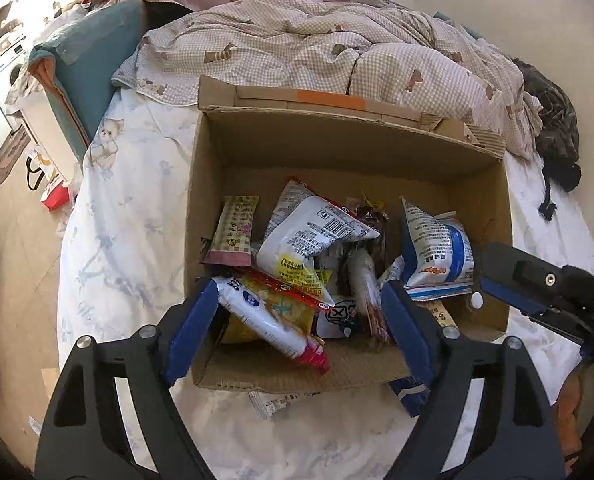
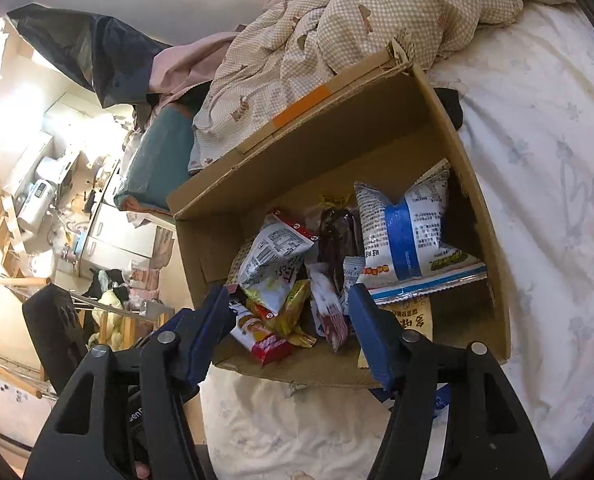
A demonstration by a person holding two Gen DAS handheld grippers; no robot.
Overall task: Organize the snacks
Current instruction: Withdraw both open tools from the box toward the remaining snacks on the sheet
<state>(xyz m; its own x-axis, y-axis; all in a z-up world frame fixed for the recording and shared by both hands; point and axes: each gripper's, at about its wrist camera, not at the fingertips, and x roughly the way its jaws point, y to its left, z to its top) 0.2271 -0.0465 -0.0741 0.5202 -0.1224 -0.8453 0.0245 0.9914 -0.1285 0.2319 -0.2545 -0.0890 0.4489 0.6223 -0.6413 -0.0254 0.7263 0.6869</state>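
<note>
An open cardboard box (image 1: pixel 337 148) stands on the bed and holds several snack packets. Among them are a white and blue bag (image 1: pixel 437 248), a white bag with a barcode (image 1: pixel 309 236), a beige bar (image 1: pixel 235 232) and a white and red tube packet (image 1: pixel 273 320). My left gripper (image 1: pixel 297 320) is open and empty above the box's near edge. The box also shows in the right wrist view (image 2: pixel 337 140), with the white and blue bag (image 2: pixel 409 232). My right gripper (image 2: pixel 293 332) is open and empty over the box's near edge; it shows at the right of the left wrist view (image 1: pixel 537 280).
A checked quilt (image 1: pixel 317 48) is heaped behind the box. Two more packets (image 1: pixel 273 402) lie on the white sheet (image 1: pixel 137 240) under the box's near edge. The bed's left edge drops to a cluttered floor (image 1: pixel 17 240). A teal cushion (image 1: pixel 93 64) lies at the far left.
</note>
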